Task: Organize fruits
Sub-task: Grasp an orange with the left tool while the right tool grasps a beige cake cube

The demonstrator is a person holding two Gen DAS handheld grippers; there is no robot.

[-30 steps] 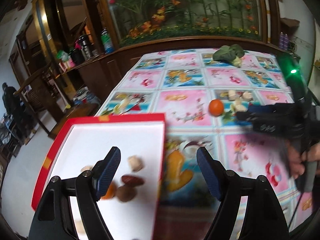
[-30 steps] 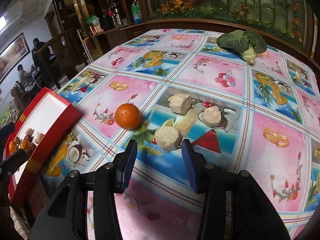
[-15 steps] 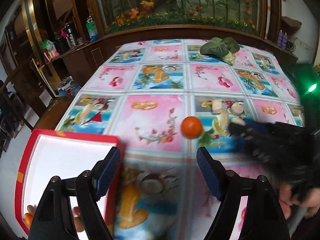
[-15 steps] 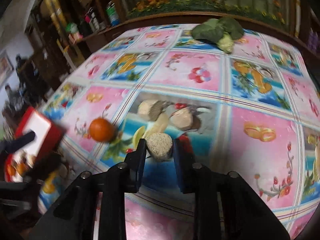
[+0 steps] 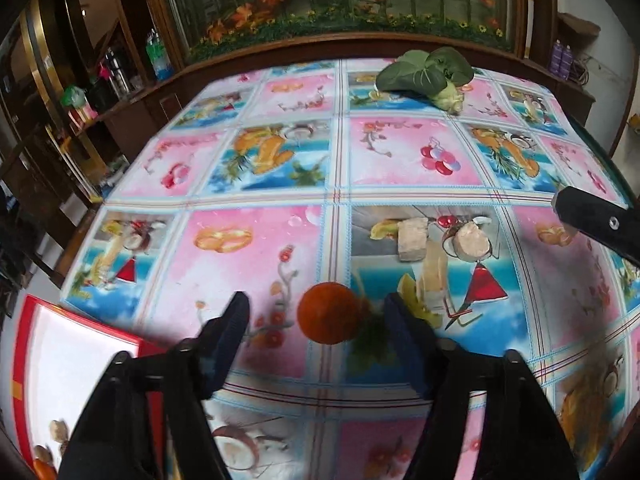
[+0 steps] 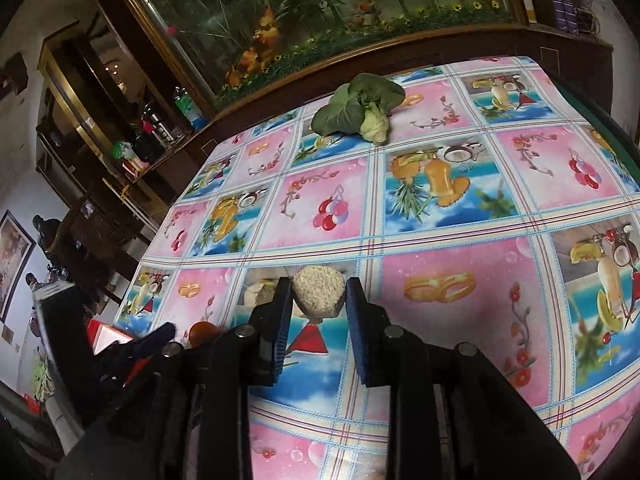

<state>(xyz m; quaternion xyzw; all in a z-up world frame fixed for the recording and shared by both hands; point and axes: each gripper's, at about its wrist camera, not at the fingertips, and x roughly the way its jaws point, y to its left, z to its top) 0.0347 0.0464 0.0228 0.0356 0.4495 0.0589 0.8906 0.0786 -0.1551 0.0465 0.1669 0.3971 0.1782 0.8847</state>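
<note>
1. Fingers first: the right gripper (image 6: 318, 296) has its two fingers (image 6: 282, 308) closed in on a rough beige chunk (image 6: 319, 293), which sits pinched between the pads and looks lifted clear of the tablecloth (image 6: 440, 248). The left gripper (image 5: 318, 322) is spread wide and holding nothing, with the orange (image 5: 329, 313) sitting on the cloth right between its tips.

2. Doing it well, imo: for the left, get the pads level with the fattest part of the orange before squeezing. It's round and will probably roll or squirt forward if you catch it high. For the right, keep the squeeze gentle, since that chunk looks crumbly.

3. Further out, two more pale chunks (image 5: 414, 239) lie just past the orange, near each other. A leafy green (image 5: 426, 74) sits at the far end of the table, well apart.

4. Container: the red tray (image 5: 24, 364) with a white floor is at the near left corner, partly off-frame. A few small pieces (image 5: 58, 430) are already in its near end; I can't tell exactly what they are.
</note>
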